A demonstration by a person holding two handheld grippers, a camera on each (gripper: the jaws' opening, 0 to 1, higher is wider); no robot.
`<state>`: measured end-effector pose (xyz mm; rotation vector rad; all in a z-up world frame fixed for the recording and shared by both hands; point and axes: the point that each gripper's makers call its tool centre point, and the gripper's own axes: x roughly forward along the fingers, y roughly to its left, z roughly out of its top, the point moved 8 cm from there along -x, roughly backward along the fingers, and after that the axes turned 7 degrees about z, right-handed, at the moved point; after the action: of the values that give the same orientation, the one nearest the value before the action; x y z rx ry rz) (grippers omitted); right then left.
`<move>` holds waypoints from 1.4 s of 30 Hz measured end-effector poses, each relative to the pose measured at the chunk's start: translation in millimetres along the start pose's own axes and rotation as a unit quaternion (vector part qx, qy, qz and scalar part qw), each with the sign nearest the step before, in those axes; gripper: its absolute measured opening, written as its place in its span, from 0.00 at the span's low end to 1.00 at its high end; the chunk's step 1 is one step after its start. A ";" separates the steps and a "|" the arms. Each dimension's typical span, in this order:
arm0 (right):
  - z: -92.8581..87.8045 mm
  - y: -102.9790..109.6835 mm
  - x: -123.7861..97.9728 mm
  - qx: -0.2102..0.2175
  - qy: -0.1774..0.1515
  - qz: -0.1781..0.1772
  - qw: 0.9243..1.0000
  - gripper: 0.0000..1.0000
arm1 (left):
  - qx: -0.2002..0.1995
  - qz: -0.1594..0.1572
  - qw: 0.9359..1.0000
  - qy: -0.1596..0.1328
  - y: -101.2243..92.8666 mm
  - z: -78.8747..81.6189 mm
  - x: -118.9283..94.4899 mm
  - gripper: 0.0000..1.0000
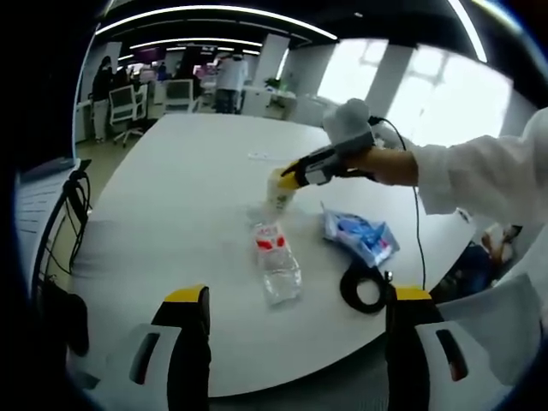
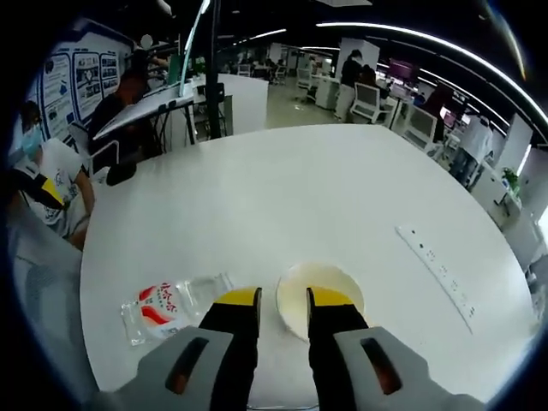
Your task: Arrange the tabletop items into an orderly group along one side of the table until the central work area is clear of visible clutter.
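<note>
Your right gripper pinches the rim of the pale bowl mid-table beside the plastic bottle; lift level, while your left gripper waits open.

Clearance around the plastic bottle on the white table

Obstructions beside the bottle: a blue packet to its right, a black tape roll near that, and the right gripper at a pale cup just beyond. Left of the bottle and past the cup the tabletop lies open, apart from a white power strip farther off.
</note>
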<state>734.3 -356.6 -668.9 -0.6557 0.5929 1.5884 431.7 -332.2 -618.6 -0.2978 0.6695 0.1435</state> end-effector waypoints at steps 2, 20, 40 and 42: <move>-2.1 0.9 -3.1 -0.003 -0.001 0.003 1.000 0.21 | 0.003 0.000 1.000 0.003 0.7 -0.8 0.6 0.81; -5.6 20.2 -43.8 0.010 -0.037 0.010 0.999 0.38 | 0.013 -0.008 1.000 0.016 -6.0 -3.5 4.5 0.82; -48.9 52.3 -124.5 0.076 -0.109 -0.006 0.991 0.44 | 0.010 -0.018 1.000 0.020 -14.5 -6.2 4.3 0.82; -57.1 56.6 -131.6 0.084 -0.111 -0.009 0.990 0.44 | 0.011 -0.018 1.000 0.022 -14.9 -6.7 4.5 0.81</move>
<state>693.2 -495.4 -615.6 -0.3514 0.5461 1.5504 434.6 -348.2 -623.1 -0.2918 0.7081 0.0961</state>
